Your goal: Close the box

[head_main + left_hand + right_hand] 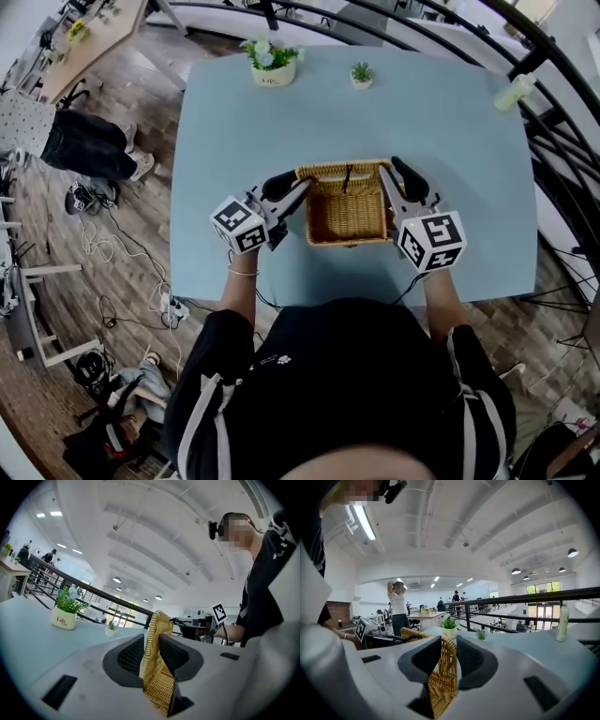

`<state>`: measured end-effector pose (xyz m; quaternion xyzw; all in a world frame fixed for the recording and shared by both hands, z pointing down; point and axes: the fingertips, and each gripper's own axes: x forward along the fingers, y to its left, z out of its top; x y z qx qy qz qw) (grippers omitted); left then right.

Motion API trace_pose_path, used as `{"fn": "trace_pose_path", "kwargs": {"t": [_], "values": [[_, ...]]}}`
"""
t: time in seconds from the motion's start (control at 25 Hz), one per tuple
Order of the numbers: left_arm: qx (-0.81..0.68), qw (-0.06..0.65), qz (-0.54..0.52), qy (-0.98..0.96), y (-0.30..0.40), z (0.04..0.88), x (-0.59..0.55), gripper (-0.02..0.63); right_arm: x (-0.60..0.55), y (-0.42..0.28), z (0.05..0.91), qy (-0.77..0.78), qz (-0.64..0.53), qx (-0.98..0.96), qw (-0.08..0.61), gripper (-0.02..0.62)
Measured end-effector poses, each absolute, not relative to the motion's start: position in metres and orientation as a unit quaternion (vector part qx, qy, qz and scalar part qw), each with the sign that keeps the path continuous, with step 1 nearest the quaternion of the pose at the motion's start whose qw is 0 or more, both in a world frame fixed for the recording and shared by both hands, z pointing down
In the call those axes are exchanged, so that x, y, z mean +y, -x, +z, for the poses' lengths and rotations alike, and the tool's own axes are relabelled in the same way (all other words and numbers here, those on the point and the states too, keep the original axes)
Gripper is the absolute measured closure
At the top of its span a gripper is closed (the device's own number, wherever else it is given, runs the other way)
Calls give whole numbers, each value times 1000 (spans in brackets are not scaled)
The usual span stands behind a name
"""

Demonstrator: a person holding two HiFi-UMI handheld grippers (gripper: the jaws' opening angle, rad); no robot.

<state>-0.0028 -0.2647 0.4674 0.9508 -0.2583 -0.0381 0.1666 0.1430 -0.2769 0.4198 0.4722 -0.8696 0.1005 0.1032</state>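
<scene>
I count one wicker box (343, 170), one big plant (272, 58), one small plant (361, 72) and one bottle (514, 92) on the table (441, 131). The box sits open-topped near my edge, between two grippers. My left gripper (298, 185) is clamped on its left wall and my right gripper (392, 173) on its right wall.

Site was an open-plan office, upper level: black railing (520, 596), shared desks (423, 616), people (397, 606) standing about, strip ceiling lights (364, 522).
</scene>
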Motion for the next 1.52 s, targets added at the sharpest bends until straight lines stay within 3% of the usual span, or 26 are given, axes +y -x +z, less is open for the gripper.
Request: {"fn": "trace_pose_path", "kwargs": {"t": [0.48,1.52], "values": [[-353,152,-8,-923,-1,464,-251,449,-258,-144,417,-448,99,-884,95,495],[-451,169,-17,-876,6,473,-183,449,-188,-149,440,-373,124,-914,96,486]]}}
